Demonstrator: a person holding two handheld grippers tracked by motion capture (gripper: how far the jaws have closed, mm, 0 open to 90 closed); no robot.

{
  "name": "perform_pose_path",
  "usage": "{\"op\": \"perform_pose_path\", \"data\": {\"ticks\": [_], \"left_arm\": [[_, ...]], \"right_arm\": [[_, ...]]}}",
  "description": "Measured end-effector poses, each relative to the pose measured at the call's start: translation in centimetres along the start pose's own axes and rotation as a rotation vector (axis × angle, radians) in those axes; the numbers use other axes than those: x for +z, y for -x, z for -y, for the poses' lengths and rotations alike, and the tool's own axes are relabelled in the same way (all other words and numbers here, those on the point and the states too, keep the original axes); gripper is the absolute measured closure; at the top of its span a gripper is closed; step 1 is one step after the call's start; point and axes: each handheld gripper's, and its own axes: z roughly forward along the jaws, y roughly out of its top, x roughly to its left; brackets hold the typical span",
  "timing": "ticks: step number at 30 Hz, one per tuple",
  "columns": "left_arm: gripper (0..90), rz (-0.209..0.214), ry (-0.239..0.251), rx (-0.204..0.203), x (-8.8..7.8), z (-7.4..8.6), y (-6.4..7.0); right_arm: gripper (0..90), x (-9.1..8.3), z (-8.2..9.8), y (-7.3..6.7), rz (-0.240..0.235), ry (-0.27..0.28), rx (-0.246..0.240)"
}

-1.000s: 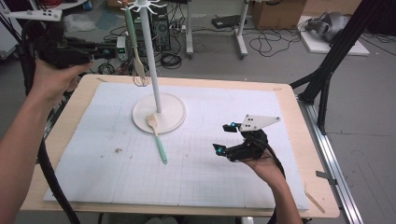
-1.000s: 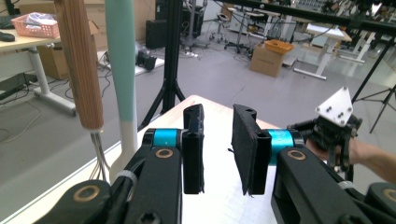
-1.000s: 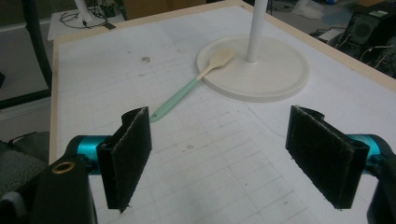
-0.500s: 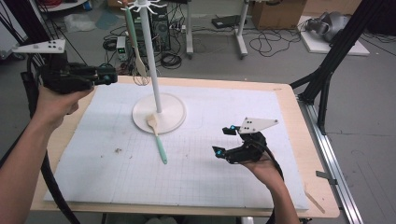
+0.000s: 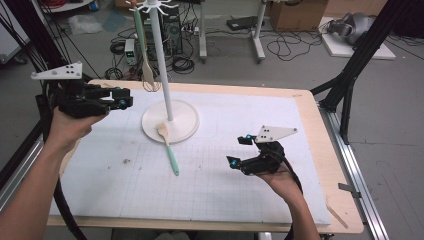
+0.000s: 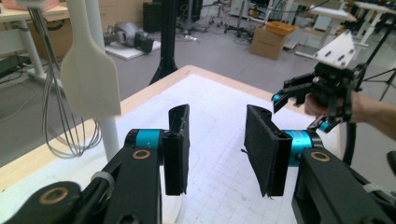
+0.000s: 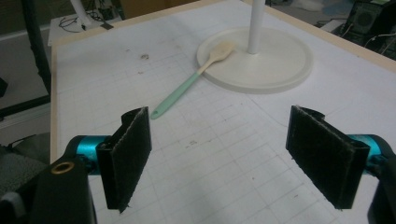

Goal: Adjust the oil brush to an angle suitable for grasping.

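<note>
Table (image 5: 310, 107): light wood edge, white gridded mat (image 5: 235, 140) over most of it, a few dark specks on the mat. Room: grey floor, loose cables, black frame legs, a cardboard box at the back.

Left gripper (image 5: 122, 97): held level above the left edge of the table, pointing toward the stand pole. Jaws have just been opening; in the left gripper view (image 6: 217, 149) they stand partly apart with nothing between them, bare mat showing through the gap. Touching nothing.

Right gripper (image 5: 241, 150): held just above the mat at the near right, jaws wide apart and empty in the right gripper view (image 7: 231, 156). Touching nothing, aimed toward the stand base.

Count:
- 1 white stand (image 5: 161, 55): round base (image 5: 186, 126) on the mat, upright pole, hook crown on top.
- 1 spatula with mint-green handle (image 5: 170, 154): lying flat, pale head resting on the front of the base, handle running out over the mat toward the near side. Sits between the two grippers, apart from both.
- 1 green-handled utensil with pale head (image 5: 141, 45) hanging from the crown, left of the pole; in the left gripper view its flat head hangs just in front of the pole.
- 1 wire whisk (image 6: 65, 121) hanging beside it.
- 2 grippers, each in one hand.
</note>
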Motion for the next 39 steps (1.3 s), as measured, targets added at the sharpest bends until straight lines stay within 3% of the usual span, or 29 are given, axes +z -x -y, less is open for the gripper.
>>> {"op": "perform_pose_path", "data": {"ticks": [6, 15, 21, 26, 39], "left_arm": [[57.4, -0.018, 0.009, 0.014, -0.3, 0.9, 0.5], [53.0, -0.042, -0.025, 0.044, 0.1, 3.1, 1.4], [49.8, -0.042, -0.014, 0.045, 0.4, 4.2, 1.9], [47.0, -0.041, -0.036, 0.054, 1.0, 5.0, 2.3], [38.4, -0.068, -0.041, 0.057, 1.4, 7.3, 2.8]], "right_arm": [[21.1, 0.3, -0.1, 0.0, 0.003, 0.007, -0.001], [20.9, 1.4, 0.2, -0.6, -0.006, -0.001, 0.013], [20.2, 1.5, 0.2, -0.5, 0.003, 0.005, 0.012], [19.9, 1.8, 0.4, -0.5, 0.003, 0.005, 0.023], [19.7, 2.3, 0.9, -0.6, 0.009, -0.004, 0.042]]}}
